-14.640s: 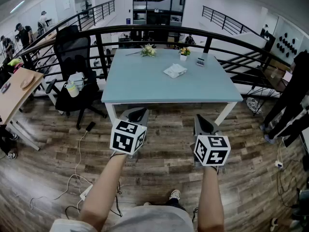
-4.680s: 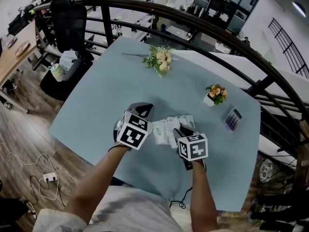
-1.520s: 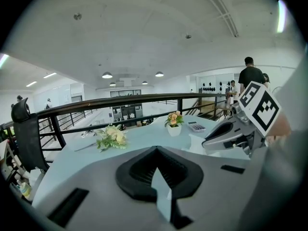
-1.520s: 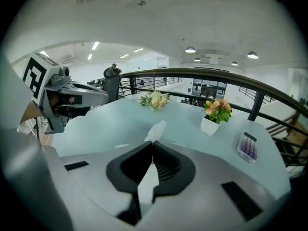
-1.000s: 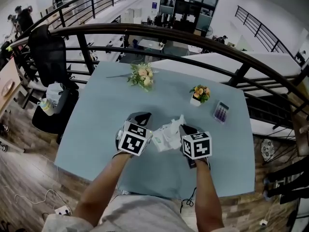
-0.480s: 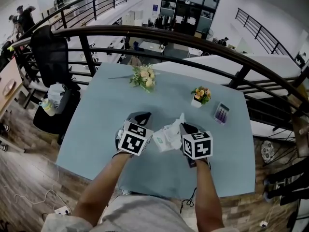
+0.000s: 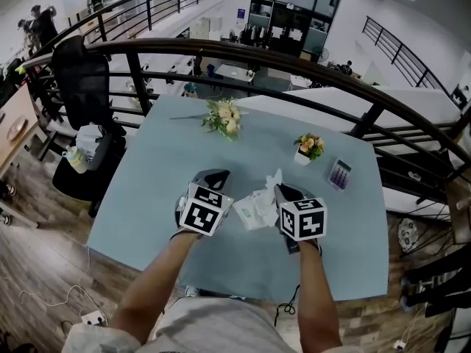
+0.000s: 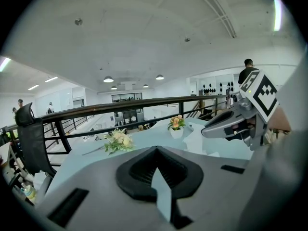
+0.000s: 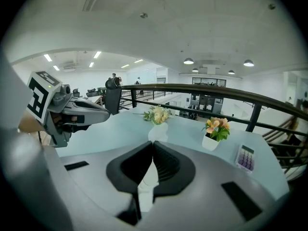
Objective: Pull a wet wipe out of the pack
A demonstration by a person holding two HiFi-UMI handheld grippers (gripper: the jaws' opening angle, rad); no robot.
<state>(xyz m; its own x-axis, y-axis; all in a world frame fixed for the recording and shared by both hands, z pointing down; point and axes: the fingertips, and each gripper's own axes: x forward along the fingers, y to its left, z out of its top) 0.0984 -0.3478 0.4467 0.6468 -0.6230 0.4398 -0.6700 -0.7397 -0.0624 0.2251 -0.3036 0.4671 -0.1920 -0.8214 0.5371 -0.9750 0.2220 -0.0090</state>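
Nearest, both forearms reach in over the worktop (image 7: 162,168) edge. L gripper (image 7: 215,175) sits just left of the pack (image 7: 254,210), jaws pinched narrow w/ only a pale sliver showing betw. them, prob. worktop seen through the gap; nothing gripped as far as I can tell. Likely parked there to steady the pack or block it sliding, though actual contact can't be confirmed. R gripper (image 7: 282,190) is clamped tight on the wipe (image 7: 274,179): a white strip runs betw. its jaws and a tuft pokes up past the tips. The wipe stands up from the pack's right end, its lower part apparently not yet clear of the opening, so the pull looks partway done. Angling the R gripper down and gripping near the sheet's top makes sense for drawing it up and out w/o dragging the pack. Beyond: small flower pot (image 7: 310,147), calculator (image 7: 339,173) to its right, bouquet (image 7: 224,116) lying at the far edge, all well clear of the work. Then the railing (image 7: 294,57). No legible writing: pack print too small, cubes carry square markers only.
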